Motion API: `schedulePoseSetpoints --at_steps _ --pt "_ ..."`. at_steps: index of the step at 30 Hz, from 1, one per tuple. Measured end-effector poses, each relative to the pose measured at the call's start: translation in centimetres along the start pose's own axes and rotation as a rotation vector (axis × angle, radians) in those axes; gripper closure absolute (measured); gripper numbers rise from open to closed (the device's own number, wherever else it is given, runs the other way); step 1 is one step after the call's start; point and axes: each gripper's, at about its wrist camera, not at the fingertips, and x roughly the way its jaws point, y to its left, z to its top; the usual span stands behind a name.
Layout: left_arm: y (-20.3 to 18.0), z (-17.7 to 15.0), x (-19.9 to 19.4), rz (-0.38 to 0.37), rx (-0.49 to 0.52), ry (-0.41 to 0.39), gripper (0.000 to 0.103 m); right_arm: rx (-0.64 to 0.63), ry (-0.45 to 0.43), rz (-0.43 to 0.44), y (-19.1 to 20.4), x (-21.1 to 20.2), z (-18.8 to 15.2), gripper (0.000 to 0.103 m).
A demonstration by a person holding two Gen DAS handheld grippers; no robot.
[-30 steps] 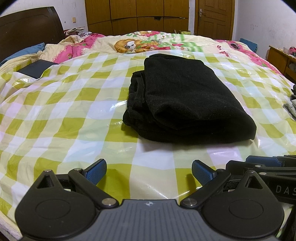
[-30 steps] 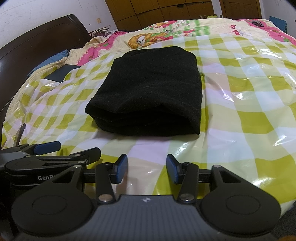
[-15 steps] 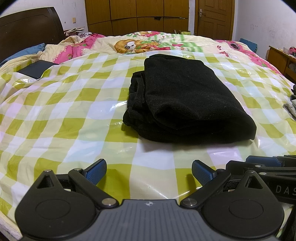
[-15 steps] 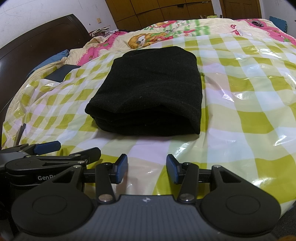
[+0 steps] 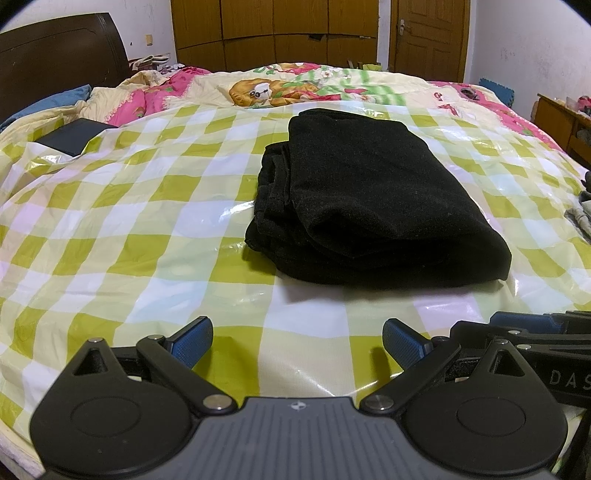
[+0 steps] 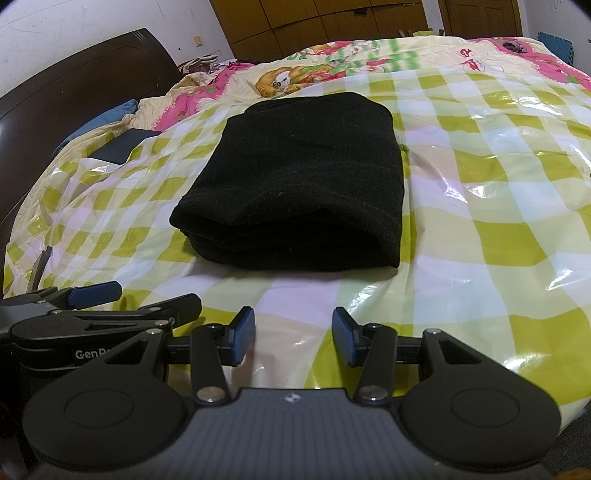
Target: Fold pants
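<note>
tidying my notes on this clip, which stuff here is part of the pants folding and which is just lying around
Part of the job:
- black pants, already folded into a stack
- left tongs, open
- right tongs, open

Just lying about:
- dark flat box
- cartoon quilt
- blue pillow
- grey cloth at the bed's edge

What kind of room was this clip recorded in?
Most likely a home bedroom. The folded black pants lie on a bed covered by a checked plastic sheet, with a dark wooden headboard at one end and wooden wardrobe doors along the far wall.
</note>
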Motion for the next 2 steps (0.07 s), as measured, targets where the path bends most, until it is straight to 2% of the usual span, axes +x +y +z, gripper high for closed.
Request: schedulePoseSetpoints --at_steps 2 --pt "0.06 -0.02 -0.01 0.0 -0.003 -0.002 0.0 -0.002 0.0 -0.001 -0.04 -0.01 0.0 0.055"
